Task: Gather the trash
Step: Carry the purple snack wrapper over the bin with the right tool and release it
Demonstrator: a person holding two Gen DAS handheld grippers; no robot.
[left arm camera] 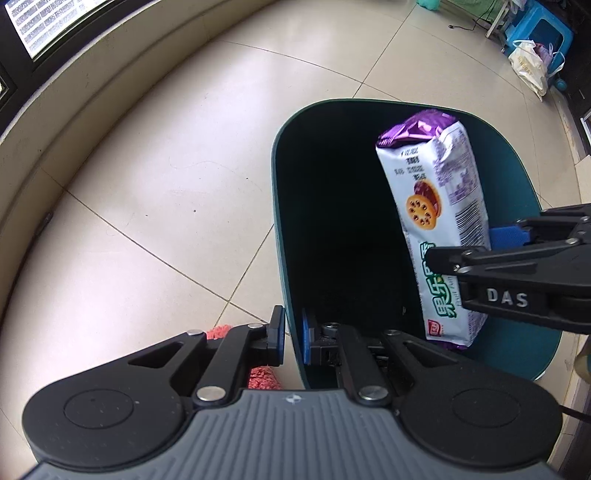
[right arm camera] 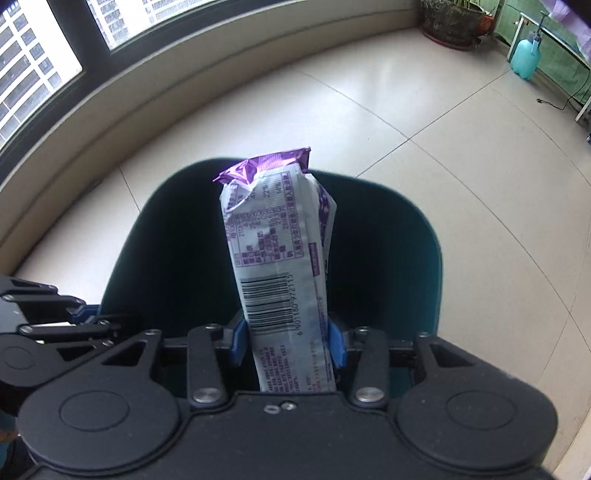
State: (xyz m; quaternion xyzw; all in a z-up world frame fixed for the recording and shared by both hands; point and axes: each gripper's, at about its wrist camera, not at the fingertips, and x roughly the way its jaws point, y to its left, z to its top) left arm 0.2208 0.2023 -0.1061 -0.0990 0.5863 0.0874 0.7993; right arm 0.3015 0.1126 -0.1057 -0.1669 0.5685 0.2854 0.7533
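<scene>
A dark green trash bin point(left arm camera: 288, 155) stands on the tiled floor. My left gripper point(left arm camera: 293, 338) is shut on the bin's near rim, one pad outside and one inside. My right gripper point(right arm camera: 288, 338) is shut on a white and purple biscuit packet point(right arm camera: 277, 240) and holds it over the bin's opening point(right arm camera: 177, 236). In the left wrist view the packet point(left arm camera: 436, 206) hangs over the bin's right side, pinched by the right gripper point(left arm camera: 461, 247) coming in from the right. The left gripper point(right arm camera: 79, 317) shows at the left edge of the right wrist view.
A red fluffy cloth point(left arm camera: 258, 376) lies on the floor under the left gripper. A curved window sill point(right arm camera: 184, 92) runs along the far wall. A potted plant point(right arm camera: 450, 22), a teal sprayer bottle point(right arm camera: 526, 55), a blue stool point(left arm camera: 543, 29) and plastic bags point(left arm camera: 532, 66) stand far off.
</scene>
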